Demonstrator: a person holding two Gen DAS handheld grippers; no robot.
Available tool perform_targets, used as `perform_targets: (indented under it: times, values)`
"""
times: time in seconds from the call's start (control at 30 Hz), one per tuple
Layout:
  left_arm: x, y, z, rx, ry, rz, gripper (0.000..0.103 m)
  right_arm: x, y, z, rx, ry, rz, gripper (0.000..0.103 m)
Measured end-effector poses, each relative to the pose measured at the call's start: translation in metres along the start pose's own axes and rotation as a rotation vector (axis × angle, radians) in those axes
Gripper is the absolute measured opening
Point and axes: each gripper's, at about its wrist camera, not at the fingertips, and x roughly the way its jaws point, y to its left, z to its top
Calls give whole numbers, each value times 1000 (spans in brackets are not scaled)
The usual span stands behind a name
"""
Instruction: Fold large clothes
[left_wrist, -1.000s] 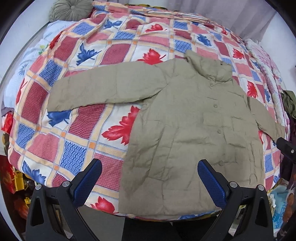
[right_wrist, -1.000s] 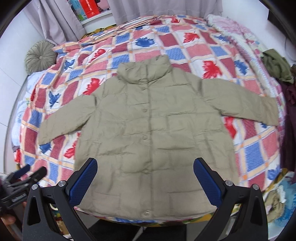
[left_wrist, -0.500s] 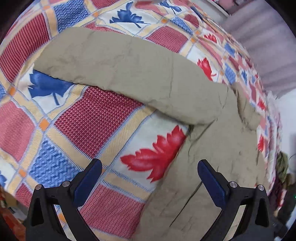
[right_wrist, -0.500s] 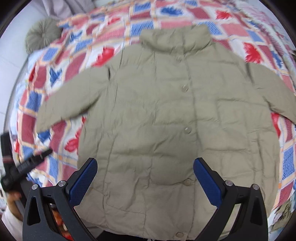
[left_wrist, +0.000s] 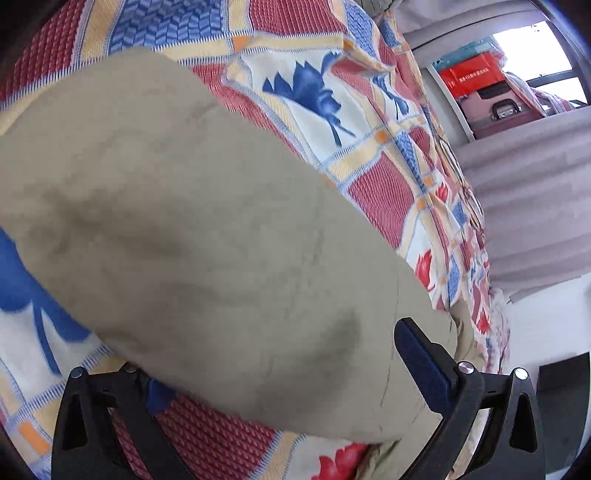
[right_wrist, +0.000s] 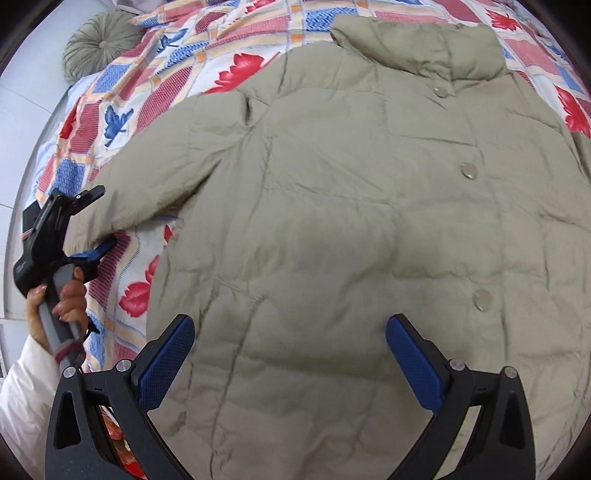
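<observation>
Straddling the puffy quilted jacket (right_wrist: 332, 221) sleeve, left gripper (left_wrist: 280, 369) gapes.

Bed under patchwork leaf-print quilt (right_wrist: 155, 99), khaki padded jacket (right_wrist: 351, 221) spread flat on it, round grey-green cushion (right_wrist: 99, 44) near the edge

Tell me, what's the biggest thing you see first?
A big khaki coat lies spread flat, buttons up, filling the middle of the bed. Under it is a bright quilt with red and blue leaves. At the left, the left hand-held gripper is open around the coat's sleeve end.
</observation>
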Motion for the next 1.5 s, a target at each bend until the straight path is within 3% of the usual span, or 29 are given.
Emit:
perform_targets:
  times: [0.07,0.13,0.2,0.27,0.3,0.37,0.4,0.43,0.53,0.63,0.83,0.97,1.03,1.17,1.27,1.37,1.4,1.47,1.5]
  values:
    - [1,3,17,13,-20,42,91,0,5,8,-8,-29,29,103]
    - [10,7,30,19,33,28,37,2,12,20,-21,-56,58,103]
    - [14,5,35,46,67,-12,12,7,20,35,-30,-74,75,103]
    - [3,-7,34,117,37,26,12,13,27,51,-24,-92,93,103]
    - [-5,-14,32,152,21,32,12,17,31,59,-17,-110,105,97]
    - [-22,-32,29,213,-4,24,12,26,36,71,-1,-123,119,53]
    - [-32,-41,27,241,-19,17,12,36,39,80,17,-105,125,15]
    - [-42,-53,26,272,-37,2,12,47,39,87,49,-89,155,8]
    - [-67,-88,17,373,-67,-47,12,67,45,102,93,-93,241,8]
    - [-77,-135,0,507,-48,-121,12,91,57,106,98,-60,301,8]
    - [-54,-230,-57,663,45,-297,12,120,56,100,140,-15,321,7]
    - [-21,-286,-102,732,95,-338,12,102,41,96,156,1,385,7]
    - [2,-311,-134,809,118,-311,12,79,20,87,170,-33,387,7]
    - [63,-335,-199,925,179,-185,12,28,-43,61,222,-123,281,7]
    - [115,-325,-240,980,244,-38,12,1,-90,41,270,-159,195,7]
    - [140,-305,-266,1004,282,63,14,-11,-129,23,313,-153,138,7]
    - [137,-301,-269,1003,267,66,19,-11,-136,21,332,-147,128,7]
    - [130,-298,-268,984,286,39,56,-11,-150,15,349,-137,119,7]
    - [124,-299,-268,982,294,24,93,-12,-158,13,353,-135,118,7]
